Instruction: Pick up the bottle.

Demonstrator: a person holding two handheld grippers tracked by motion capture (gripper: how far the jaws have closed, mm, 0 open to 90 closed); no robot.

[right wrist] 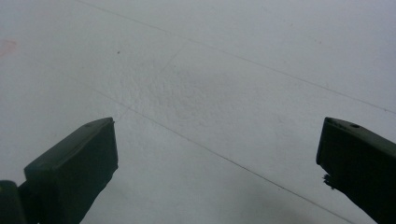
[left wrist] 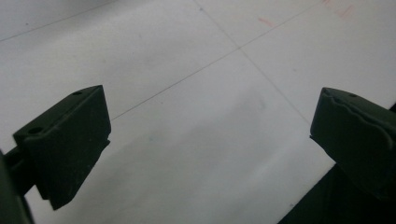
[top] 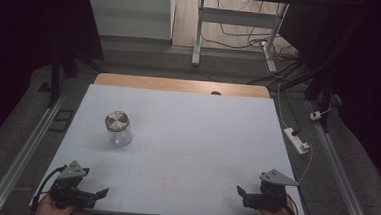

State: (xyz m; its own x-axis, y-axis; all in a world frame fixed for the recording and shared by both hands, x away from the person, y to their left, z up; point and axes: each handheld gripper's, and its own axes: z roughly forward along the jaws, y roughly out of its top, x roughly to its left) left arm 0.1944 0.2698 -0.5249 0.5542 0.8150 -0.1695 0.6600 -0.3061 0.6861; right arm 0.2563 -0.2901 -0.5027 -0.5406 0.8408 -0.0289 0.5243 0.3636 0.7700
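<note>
Both tools spread, empty: left tool (top: 102, 193), right tool (top: 241, 191) at near bench (top: 202, 123) edge. Risk: clear glass jar w/ metal lid (top: 117, 128) is slick and round, so an off-centre pinch could tip or roll it.

A pale blue-white table (top: 202, 133) with a wooden far edge stands on grey carpet floor (top: 146, 64). Beyond, a white-legged desk (top: 199, 33), tangled black cables (top: 243, 38), a white power strip (top: 296, 140), dark surroundings.
</note>
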